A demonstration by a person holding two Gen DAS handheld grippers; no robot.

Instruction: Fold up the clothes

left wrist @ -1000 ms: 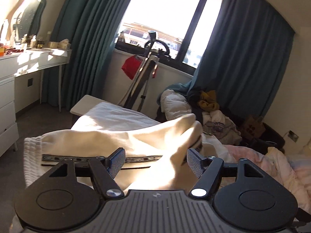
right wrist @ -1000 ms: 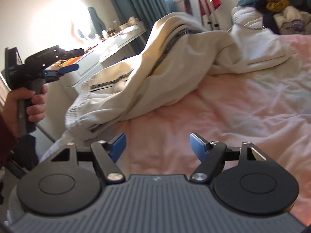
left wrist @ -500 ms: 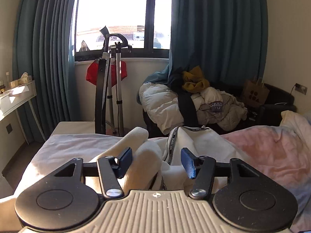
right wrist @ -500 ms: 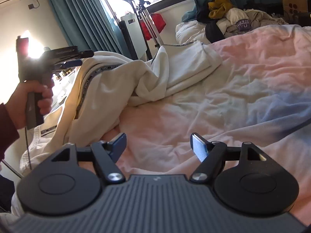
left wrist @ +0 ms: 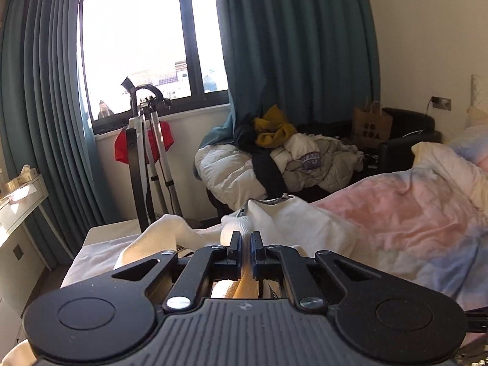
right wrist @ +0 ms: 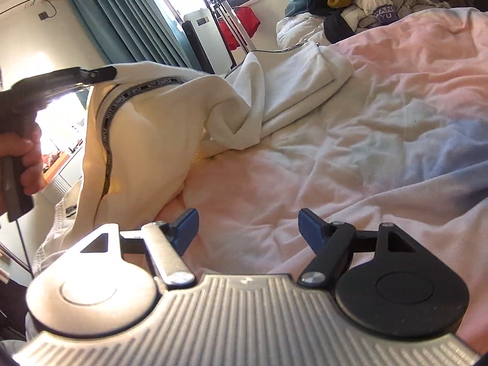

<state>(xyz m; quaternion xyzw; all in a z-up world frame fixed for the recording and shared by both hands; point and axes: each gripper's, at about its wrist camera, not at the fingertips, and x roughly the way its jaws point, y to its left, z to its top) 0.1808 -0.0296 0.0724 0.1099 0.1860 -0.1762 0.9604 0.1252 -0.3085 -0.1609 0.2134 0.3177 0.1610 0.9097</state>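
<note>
A cream garment [right wrist: 152, 140] with a black lettered stripe lies bunched on the left part of the bed. My left gripper [left wrist: 246, 242] is shut on a fold of this cream garment [left wrist: 289, 222], cloth pinched between the fingers. The right wrist view shows that left gripper [right wrist: 100, 74] lifting the fabric up at the left, held by a hand [right wrist: 21, 158]. My right gripper [right wrist: 247, 224] stands open low over the pink duvet [right wrist: 350, 140], nothing between its blue pads, to the right of the hanging cloth.
A heap of clothes [left wrist: 289, 158] covers a chair by the teal curtains [left wrist: 292, 61]. A folded metal stand with a red item [left wrist: 146, 152] leans under the window. A white dresser [left wrist: 18, 195] sits at left, a paper bag [left wrist: 370, 125] and black seat at right.
My left gripper has shut on the cream fabric and raised it, swinging its view toward the window. The right gripper stayed open and shifted slightly over the duvet.
</note>
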